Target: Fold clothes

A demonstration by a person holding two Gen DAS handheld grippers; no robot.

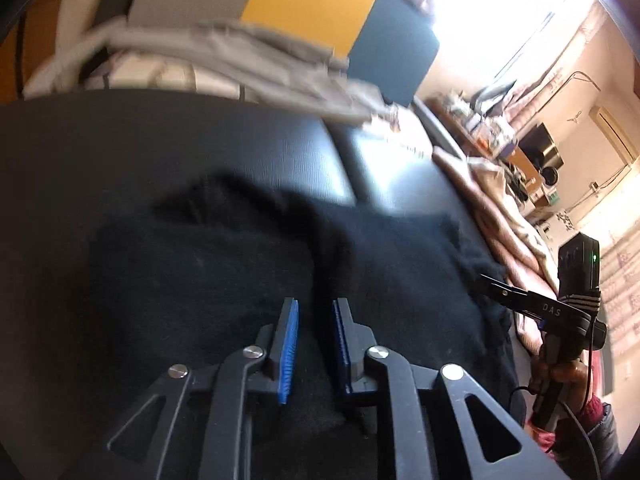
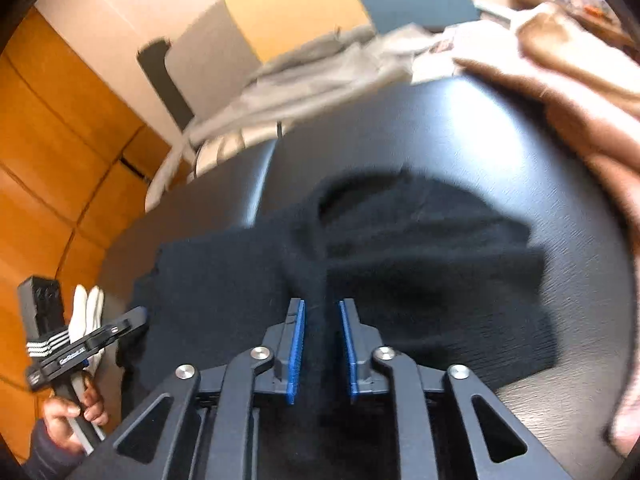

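Observation:
A black knit garment (image 1: 200, 280) lies partly folded on a black leather surface (image 1: 160, 152). In the left wrist view my left gripper (image 1: 316, 312) has its blue pads close together with a ridge of the black cloth pinched between them. My right gripper (image 1: 486, 280) shows at the garment's right edge, closed on the cloth. In the right wrist view the right gripper (image 2: 322, 308) likewise pinches a raised fold of the black garment (image 2: 440, 280). The left gripper (image 2: 140, 314) sits at the cloth's left edge, held by a hand (image 2: 76, 408).
A grey garment (image 2: 320, 76) is heaped at the far end of the leather surface (image 2: 480, 140). A brownish blanket (image 2: 580, 92) lies along its right side. Orange wood panels (image 2: 40, 160) stand at the left. Cluttered shelves (image 1: 500, 132) are far right.

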